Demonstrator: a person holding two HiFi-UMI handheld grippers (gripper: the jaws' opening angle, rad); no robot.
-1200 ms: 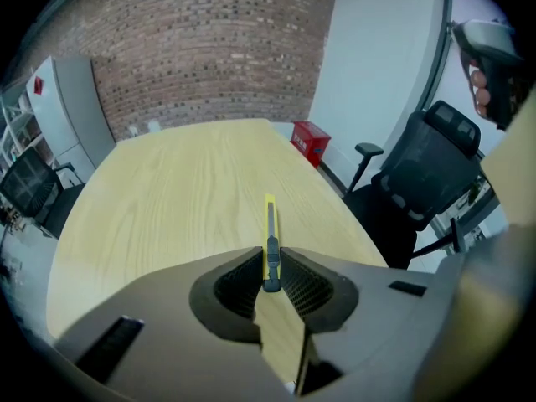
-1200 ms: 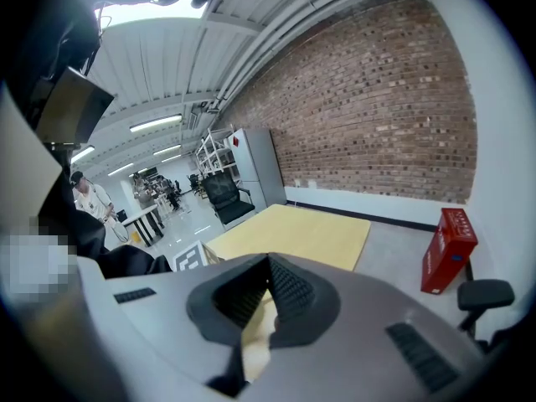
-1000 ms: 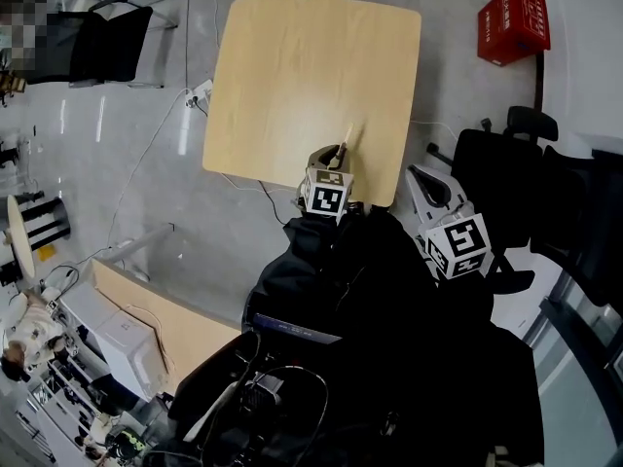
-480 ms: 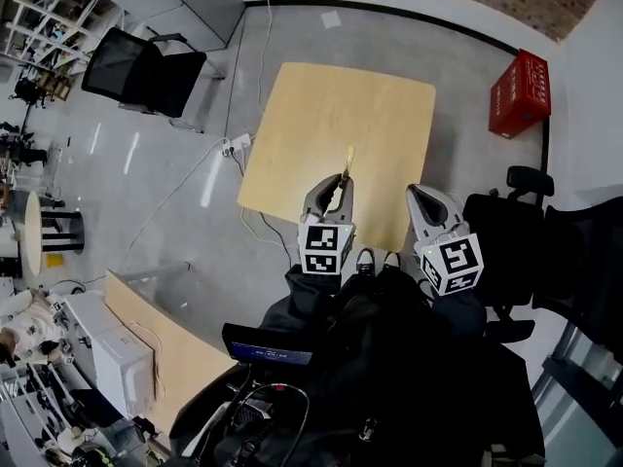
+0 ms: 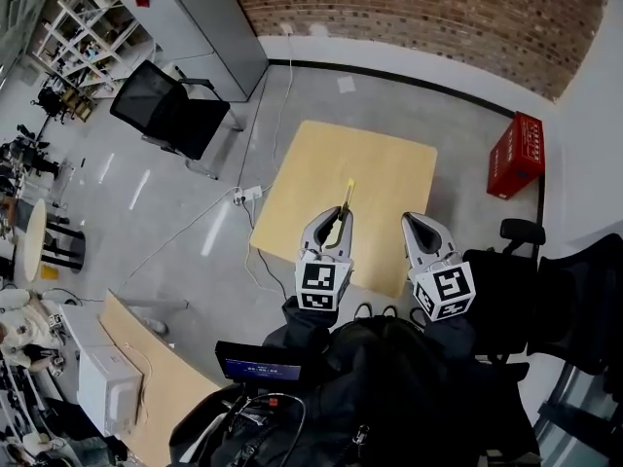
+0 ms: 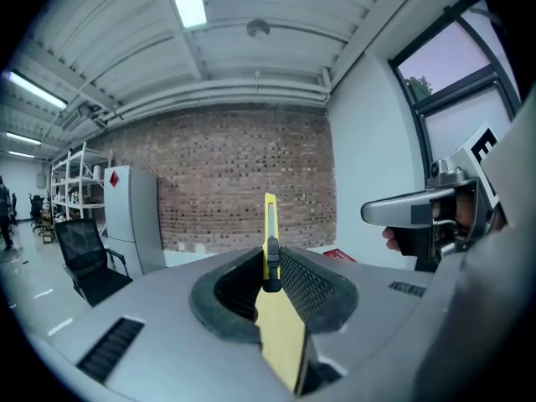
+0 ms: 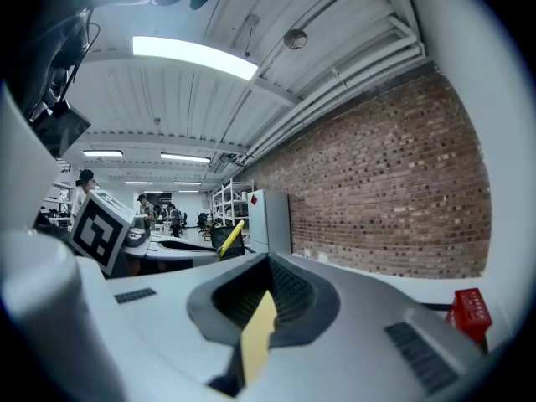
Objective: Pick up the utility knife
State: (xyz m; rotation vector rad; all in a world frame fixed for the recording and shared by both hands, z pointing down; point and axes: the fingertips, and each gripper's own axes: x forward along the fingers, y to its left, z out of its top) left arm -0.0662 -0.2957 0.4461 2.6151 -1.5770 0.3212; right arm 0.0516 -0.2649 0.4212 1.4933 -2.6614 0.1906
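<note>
A yellow utility knife (image 5: pixel 348 196) sticks out forward from my left gripper (image 5: pixel 336 224), which is shut on it and held in the air above the near half of the wooden table (image 5: pixel 389 178). In the left gripper view the knife (image 6: pixel 270 241) stands upright between the ribbed pads (image 6: pixel 311 285), its black slider facing me. My right gripper (image 5: pixel 419 227) hovers beside the left one over the table's near edge, jaws together with nothing in them. From the right gripper view the knife (image 7: pixel 231 236) shows at the left, beyond my right gripper (image 7: pixel 266 296).
A red crate (image 5: pixel 514 156) sits on the floor right of the table. A black office chair (image 5: pixel 161 115) and a grey cabinet (image 5: pixel 200 22) stand at the far left. Cables and a power strip (image 5: pixel 248 195) lie left of the table. Another dark chair (image 5: pixel 545 290) is close on my right.
Both grippers have risen and now sit side by side, the left still carrying the knife. The head view has tilted up, so the table looks smaller and the brick wall shows.
</note>
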